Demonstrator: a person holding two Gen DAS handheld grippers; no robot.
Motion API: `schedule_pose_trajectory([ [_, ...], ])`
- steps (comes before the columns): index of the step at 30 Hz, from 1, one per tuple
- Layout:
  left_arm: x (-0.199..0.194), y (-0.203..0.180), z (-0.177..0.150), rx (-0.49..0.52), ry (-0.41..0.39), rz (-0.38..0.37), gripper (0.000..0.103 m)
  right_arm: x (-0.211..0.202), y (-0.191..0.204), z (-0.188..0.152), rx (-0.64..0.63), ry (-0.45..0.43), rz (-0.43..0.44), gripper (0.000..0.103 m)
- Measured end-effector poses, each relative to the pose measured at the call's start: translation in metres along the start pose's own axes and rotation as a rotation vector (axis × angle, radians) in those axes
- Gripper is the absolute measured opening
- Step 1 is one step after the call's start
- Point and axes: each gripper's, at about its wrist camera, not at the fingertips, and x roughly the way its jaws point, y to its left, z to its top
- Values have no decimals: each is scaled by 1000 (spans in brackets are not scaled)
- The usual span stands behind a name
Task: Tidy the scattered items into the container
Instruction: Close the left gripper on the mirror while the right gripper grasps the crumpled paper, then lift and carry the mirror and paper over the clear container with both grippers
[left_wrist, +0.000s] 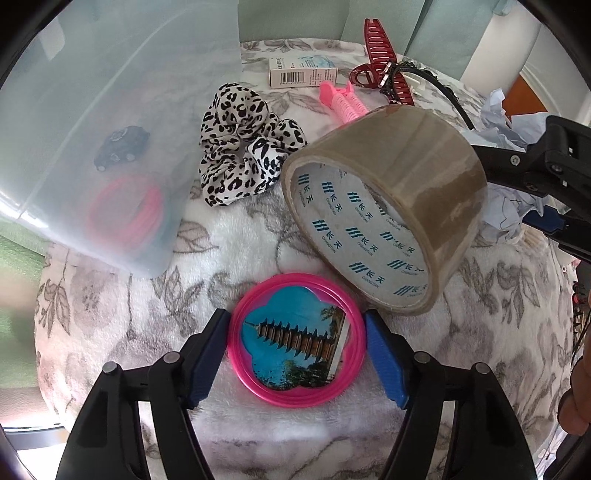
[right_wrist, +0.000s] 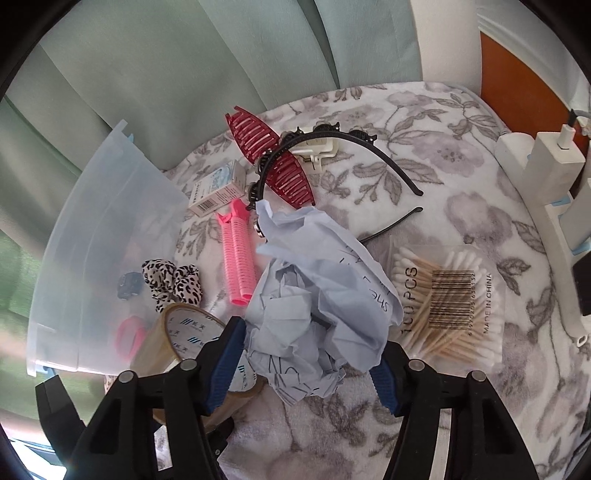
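Note:
My left gripper (left_wrist: 297, 354) is shut on a round pink-rimmed mirror (left_wrist: 295, 336) with a pagoda picture, held just above the floral blanket. My right gripper (right_wrist: 308, 365) is shut on a crumpled pale-blue paper ball (right_wrist: 321, 295); it shows at the right edge of the left wrist view (left_wrist: 517, 206). The translucent plastic container (left_wrist: 103, 140) lies at left, holding a small black item (left_wrist: 122, 146) and pink rings (left_wrist: 125, 214). A brown tape roll (left_wrist: 384, 218) leans on its edge between the grippers.
On the blanket lie a leopard-print scrunchie (left_wrist: 243, 144), pink hair rollers (right_wrist: 238, 254), a red claw clip (right_wrist: 273, 162), a black headband (right_wrist: 351, 147), a small box (right_wrist: 218, 190) and a bag of cotton swabs (right_wrist: 447, 302). White chargers (right_wrist: 546, 162) stand at right.

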Motion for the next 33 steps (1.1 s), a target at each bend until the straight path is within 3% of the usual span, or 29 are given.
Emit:
schedule_pose_trajectory([
  [12, -45, -15, -29, 49, -66, -31, 74, -43, 4, -11, 14, -80, 23, 66],
  [15, -58, 3, -17, 70, -96, -43, 74, -58, 7, -13, 13, -110, 30, 66],
  [18, -76, -12, 23, 99, -151, -51, 74, -75, 9, -14, 9, -144, 39, 66],
  [25, -99, -22, 49, 138, -294, -47, 74, -116, 12, -10, 1, -228, 55, 66],
  [33, -129, -7, 72, 86, -379, -79, 74, -148, 27, 6, -22, -308, 77, 66],
])
